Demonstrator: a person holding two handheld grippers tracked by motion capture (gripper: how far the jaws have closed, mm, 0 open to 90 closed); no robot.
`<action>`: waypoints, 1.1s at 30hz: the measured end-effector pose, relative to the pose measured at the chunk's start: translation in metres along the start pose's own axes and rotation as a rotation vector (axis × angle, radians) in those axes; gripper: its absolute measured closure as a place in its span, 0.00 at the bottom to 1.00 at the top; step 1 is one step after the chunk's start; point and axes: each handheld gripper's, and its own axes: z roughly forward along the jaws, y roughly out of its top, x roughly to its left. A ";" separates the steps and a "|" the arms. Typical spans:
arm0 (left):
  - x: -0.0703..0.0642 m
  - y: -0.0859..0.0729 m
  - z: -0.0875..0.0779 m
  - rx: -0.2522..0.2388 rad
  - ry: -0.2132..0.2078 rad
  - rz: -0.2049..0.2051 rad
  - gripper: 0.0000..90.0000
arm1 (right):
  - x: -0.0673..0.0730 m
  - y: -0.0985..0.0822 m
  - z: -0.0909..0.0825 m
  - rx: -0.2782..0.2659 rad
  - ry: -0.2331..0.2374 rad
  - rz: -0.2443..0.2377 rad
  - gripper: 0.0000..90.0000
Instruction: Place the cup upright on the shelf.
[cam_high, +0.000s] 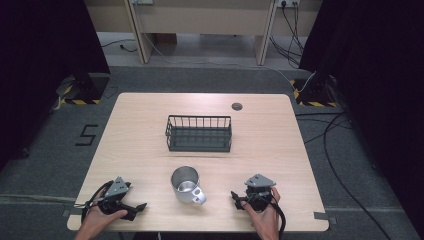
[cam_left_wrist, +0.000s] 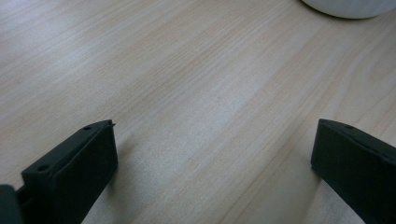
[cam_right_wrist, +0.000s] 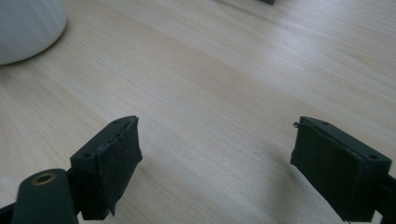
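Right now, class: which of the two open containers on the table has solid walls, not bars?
The metal mug near the table's front edge: its walls are solid and shiny, with a handle. The black wire basket behind it has barred sides.

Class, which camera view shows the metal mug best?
The high view: the whole mug stands upright on the table with its open top and handle visible. The left gripper view catches a pale sliver of it; the right gripper view a blurred side.
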 end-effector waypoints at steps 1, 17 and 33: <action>0.000 0.000 0.000 0.000 0.000 0.000 0.00 | 0.000 0.000 0.000 0.000 0.000 0.000 0.17; 0.000 0.000 0.000 0.001 0.000 0.002 0.00 | 0.023 0.011 -0.013 -0.067 0.106 -0.061 0.17; 0.000 0.000 0.000 0.001 0.000 0.002 0.00 | 0.070 0.030 -0.028 -0.159 0.233 -0.147 0.17</action>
